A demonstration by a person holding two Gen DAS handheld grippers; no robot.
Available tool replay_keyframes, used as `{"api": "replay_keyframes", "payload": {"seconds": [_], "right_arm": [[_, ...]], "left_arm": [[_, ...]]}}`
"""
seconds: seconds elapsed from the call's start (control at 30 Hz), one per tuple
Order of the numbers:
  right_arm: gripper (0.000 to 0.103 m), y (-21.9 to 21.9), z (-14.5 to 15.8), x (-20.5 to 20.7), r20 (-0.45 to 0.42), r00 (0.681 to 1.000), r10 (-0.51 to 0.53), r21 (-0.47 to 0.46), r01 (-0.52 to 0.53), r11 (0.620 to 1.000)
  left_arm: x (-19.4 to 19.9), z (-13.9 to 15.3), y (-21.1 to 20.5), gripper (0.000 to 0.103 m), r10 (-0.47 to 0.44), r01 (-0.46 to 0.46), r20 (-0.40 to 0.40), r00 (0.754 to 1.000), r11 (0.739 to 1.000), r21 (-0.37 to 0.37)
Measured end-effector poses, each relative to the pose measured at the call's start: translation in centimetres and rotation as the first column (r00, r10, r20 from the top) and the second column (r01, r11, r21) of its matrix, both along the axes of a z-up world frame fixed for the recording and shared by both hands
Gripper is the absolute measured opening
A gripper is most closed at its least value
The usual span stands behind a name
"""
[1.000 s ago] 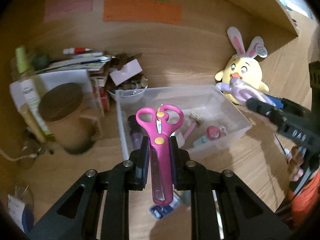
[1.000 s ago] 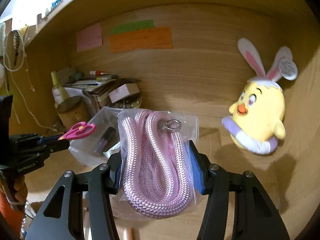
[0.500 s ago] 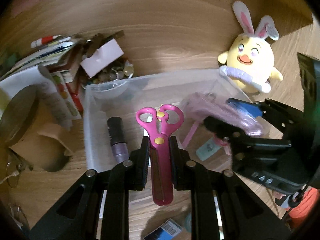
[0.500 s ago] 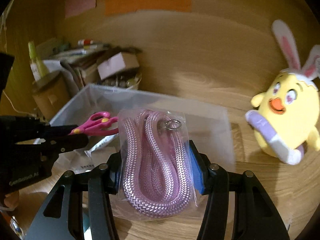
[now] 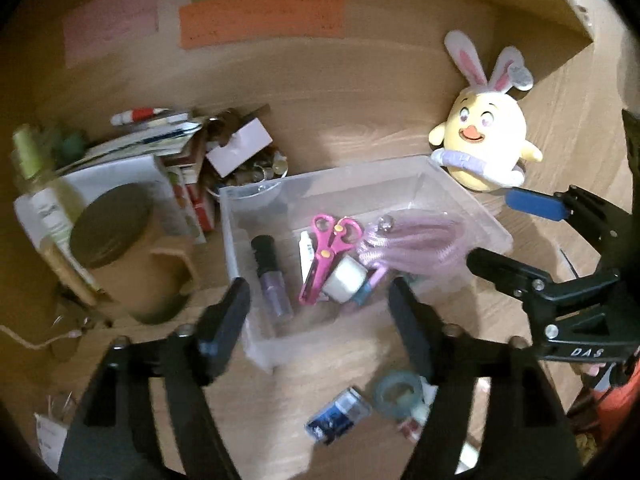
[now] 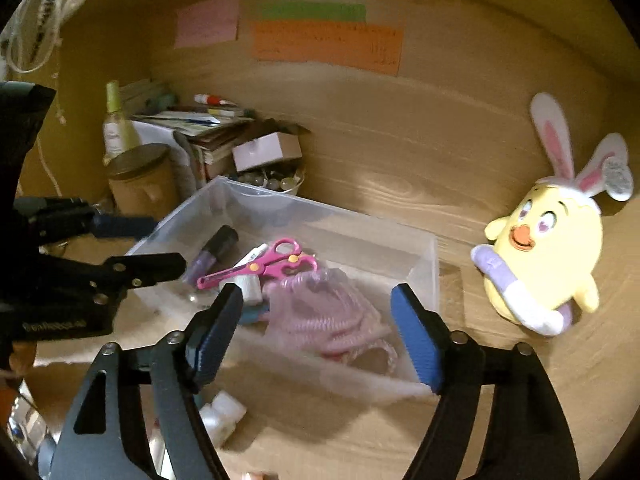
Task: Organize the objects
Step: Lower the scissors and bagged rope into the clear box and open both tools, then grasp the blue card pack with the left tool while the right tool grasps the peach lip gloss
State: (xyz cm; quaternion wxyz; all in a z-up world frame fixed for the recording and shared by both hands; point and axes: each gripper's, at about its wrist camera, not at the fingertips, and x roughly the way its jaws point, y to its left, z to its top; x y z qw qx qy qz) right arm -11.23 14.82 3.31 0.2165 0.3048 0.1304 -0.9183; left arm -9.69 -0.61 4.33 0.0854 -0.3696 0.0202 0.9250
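Drop-off step looked done: both tongs were released and empty, left tongs [image 5: 320, 300] hovering over the near rim of the clear bin [image 5: 468, 208], right tongs [image 6: 316, 312] angled in beside them above its near-right corner. Pink scissors [image 5: 326, 256] and bagged pink rope [image 5: 412, 238] lay inside the bin, touching. Next move probably calls for the loose bits on the worktop [image 5: 280, 408] nearest the camera: tape roll [image 5: 396, 394], small blue packet [image 5: 340, 414]. Plush chick [image 6: 548, 256] sat beyond the bin.
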Motion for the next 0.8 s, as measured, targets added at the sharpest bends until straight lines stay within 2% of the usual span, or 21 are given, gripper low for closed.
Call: {"api": "replay_keyframes", "payload": {"seconds": [0.07, 0.2, 0.3, 0.47, 0.57, 0.63, 0.7, 0.73, 0.8], "right_arm": [[0.082, 0.6, 0.0, 1.1, 0.002, 1.0, 0.004, 0.001, -0.004, 1.0], [0.086, 1.6, -0.8, 3.0, 0.032, 0.999, 0.007, 0.012, -0.007, 1.0], [0.09, 2.2, -1.6, 4.1, 0.06, 0.998, 0.007, 0.005, -0.007, 1.0], [0.09, 3.0, -3.3, 5.7, 0.106, 0.994, 0.008, 0.008, -0.009, 1.0], [0.09, 3.4, -4.8, 6.6, 0.141, 0.99, 0.009, 0.013, -0.01, 1.0], [0.09, 3.8, -5.8, 7.1, 0.169, 0.986, 0.008, 0.008, -0.01, 1.0], [0.088, 4.2, -6.7, 7.6, 0.189, 0.982, 0.007, 0.005, -0.008, 1.0], [0.088, 4.4, -7.1, 7.8, 0.197, 0.98, 0.006, 0.009, -0.008, 1.0], [0.081, 4.5, -7.7, 8.1, 0.21, 0.978, 0.01, 0.02, -0.014, 1.0]], "left_arm": [[1.1, 0.0, -0.1, 0.078, -0.002, 0.002, -0.005, 1.0, 1.0, -0.011], [3.2, -0.7, -0.2, 0.094, 0.015, -0.015, -0.007, 1.0, 0.999, -0.028], [4.5, -1.9, -0.1, 0.095, 0.014, -0.014, 0.017, 1.0, 1.0, -0.027], [5.7, -4.3, 0.6, 0.095, 0.006, -0.002, 0.072, 0.997, 0.998, -0.055], [5.9, -5.7, 0.2, 0.095, 0.009, -0.005, 0.112, 0.994, 0.999, -0.038], [5.9, -6.5, -0.4, 0.093, 0.015, -0.013, 0.124, 0.992, 1.0, -0.023], [5.7, -7.1, -0.5, 0.079, 0.011, -0.006, 0.132, 0.991, 0.999, -0.037], [5.6, -7.3, -0.5, 0.077, 0.006, 0.0, 0.143, 0.99, 0.999, -0.039], [5.2, -7.8, -0.5, 0.073, -0.017, 0.021, 0.162, 0.987, 0.999, -0.026]]}}
